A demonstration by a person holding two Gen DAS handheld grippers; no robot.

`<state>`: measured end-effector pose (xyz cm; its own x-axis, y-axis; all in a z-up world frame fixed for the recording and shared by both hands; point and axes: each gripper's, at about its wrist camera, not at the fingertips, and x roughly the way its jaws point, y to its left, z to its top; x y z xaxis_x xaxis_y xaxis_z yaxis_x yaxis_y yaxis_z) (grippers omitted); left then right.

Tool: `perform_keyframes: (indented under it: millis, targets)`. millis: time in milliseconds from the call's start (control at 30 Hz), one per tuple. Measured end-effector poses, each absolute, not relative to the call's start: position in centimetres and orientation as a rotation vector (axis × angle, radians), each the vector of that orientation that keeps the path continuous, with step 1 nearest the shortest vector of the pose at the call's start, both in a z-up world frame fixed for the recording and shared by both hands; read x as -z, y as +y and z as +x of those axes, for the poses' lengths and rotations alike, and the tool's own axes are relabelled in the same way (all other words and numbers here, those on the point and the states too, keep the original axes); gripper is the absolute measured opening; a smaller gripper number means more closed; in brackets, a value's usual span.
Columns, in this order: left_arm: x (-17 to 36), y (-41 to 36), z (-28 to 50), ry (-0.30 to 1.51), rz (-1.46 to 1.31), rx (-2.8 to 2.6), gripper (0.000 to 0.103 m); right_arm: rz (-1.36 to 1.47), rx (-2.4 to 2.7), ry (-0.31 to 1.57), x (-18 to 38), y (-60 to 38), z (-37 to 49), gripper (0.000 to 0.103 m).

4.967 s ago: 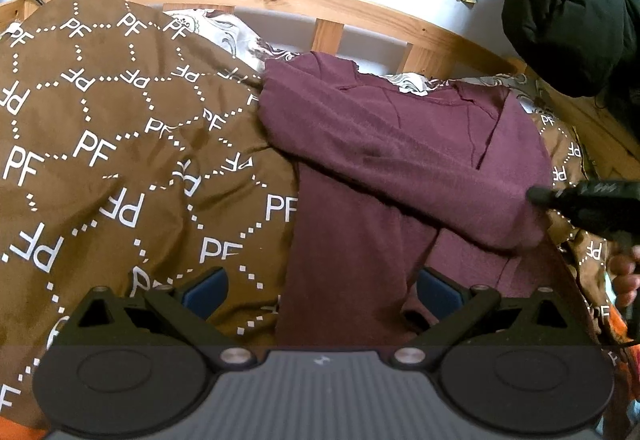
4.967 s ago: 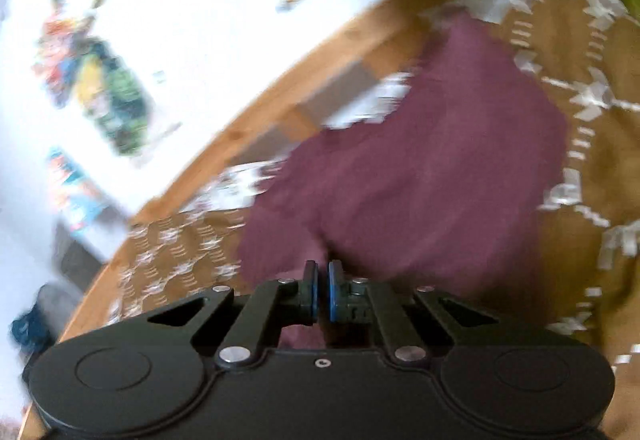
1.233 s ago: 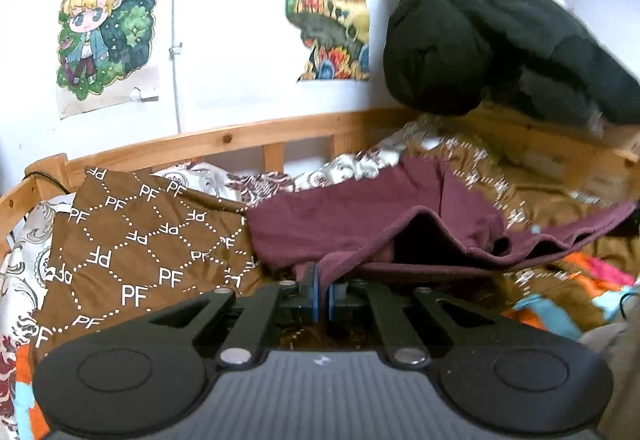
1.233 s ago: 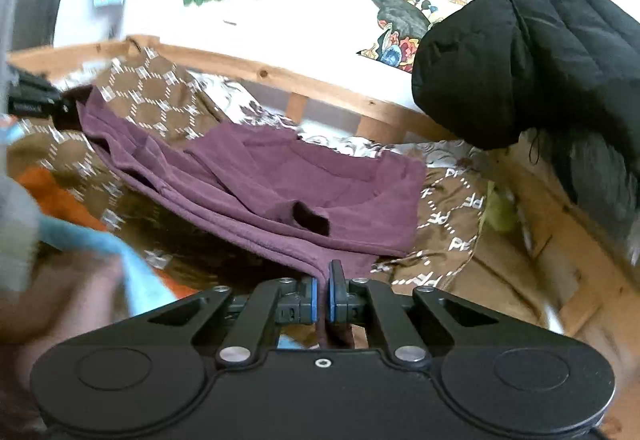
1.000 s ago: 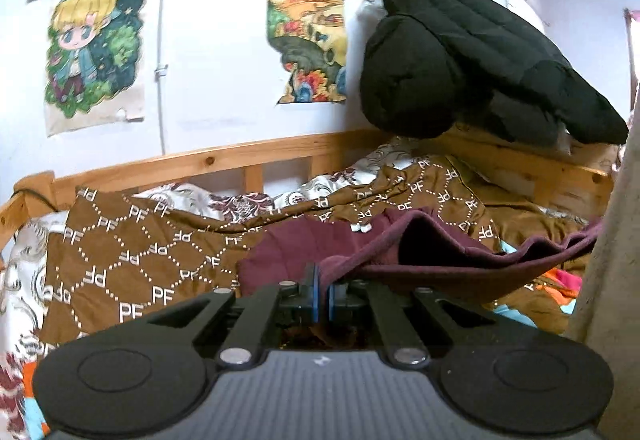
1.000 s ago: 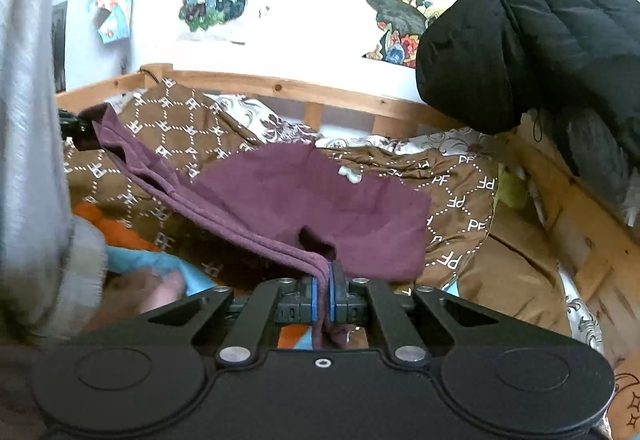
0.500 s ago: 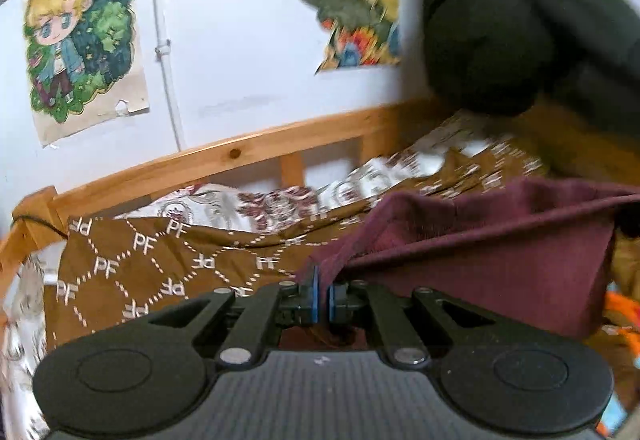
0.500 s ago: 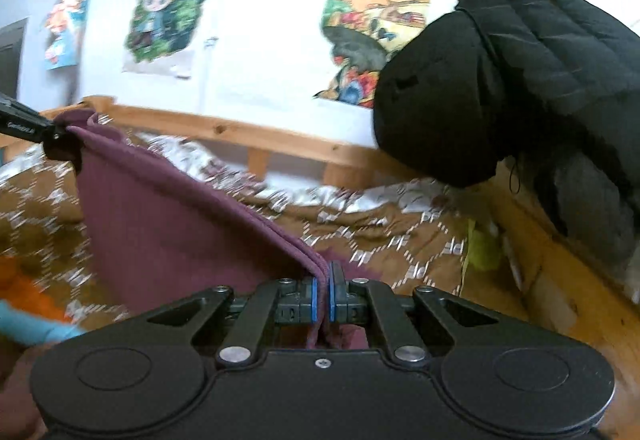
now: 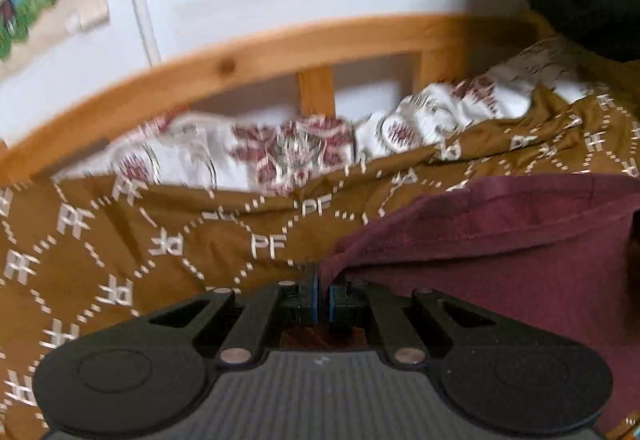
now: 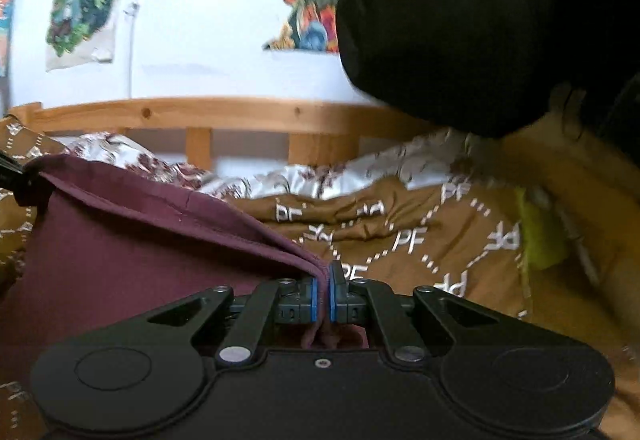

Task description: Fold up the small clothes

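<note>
A maroon garment (image 9: 500, 252) hangs stretched between my two grippers above the bed. My left gripper (image 9: 321, 294) is shut on its left upper corner. My right gripper (image 10: 323, 292) is shut on its right upper corner, with the cloth (image 10: 132, 248) spreading leftward. In the right wrist view the left gripper's tip (image 10: 16, 182) shows at the far left edge, holding the other corner. The garment's lower part is hidden behind the gripper bodies.
A brown quilt with white PF marks (image 9: 132, 248) covers the bed, also in the right wrist view (image 10: 420, 236). A wooden bed rail (image 9: 240, 64) runs behind it, with a white patterned sheet (image 9: 288, 152). A black jacket (image 10: 480, 20) hangs at the right. Posters are on the white wall.
Both grippers have moved forward and lower toward the bed rail with the garment held taut between them. The cloth hangs flatter than a second ago.
</note>
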<state>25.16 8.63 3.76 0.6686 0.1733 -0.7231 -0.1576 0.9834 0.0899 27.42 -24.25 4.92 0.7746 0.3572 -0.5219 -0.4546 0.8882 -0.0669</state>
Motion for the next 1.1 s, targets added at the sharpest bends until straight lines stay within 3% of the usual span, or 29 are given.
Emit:
perform_keyframes:
  millis: [133,233,300,367,500,567,667,833,933,1000,1100]
  targets:
    - [-1.6,9.5,26.6,0.865,-0.027,-0.186,0.005,-0.154,-0.440,0.593,-1.9,-23.8,29.5,0.006]
    - [-0.8,9.8,27.0,0.898,-0.056,-0.199,0.016,-0.122,-0.445,0.613,-0.4,-23.9,30.2,0.008]
    - [-0.4,9.9,26.8,0.911,-0.083,-0.222,0.054,-0.109,-0.451,0.617,0.1,-24.2,30.3,0.011]
    - [-0.4,10.2,26.2,0.894,-0.108,-0.239,0.071,-0.100,-0.465,0.615,0.4,-24.7,30.0,0.022]
    - [-0.9,11.8,23.2,0.827,-0.241,-0.251,0.092,-0.119,-0.489,0.601,0.4,-25.6,29.0,0.041]
    - [-0.9,12.7,20.8,0.777,-0.335,-0.267,0.093,-0.119,-0.502,0.601,0.4,-25.8,28.7,0.061]
    - [-0.5,13.2,18.2,0.757,-0.399,-0.243,0.093,-0.118,-0.513,0.582,0.0,-25.8,28.2,0.082]
    - [0.6,11.6,16.2,0.782,-0.364,-0.178,0.091,-0.130,-0.506,0.565,-0.3,-25.9,27.7,0.096]
    - [1.4,10.2,16.5,0.831,-0.293,-0.140,0.075,-0.112,-0.495,0.578,0.0,-26.1,27.6,0.101]
    - [2.1,9.3,16.7,0.869,-0.263,-0.140,0.052,-0.112,-0.477,0.583,0.1,-26.1,27.5,0.102]
    - [2.5,8.7,16.8,0.890,-0.232,-0.165,0.029,-0.101,-0.448,0.593,0.4,-26.3,27.4,0.102]
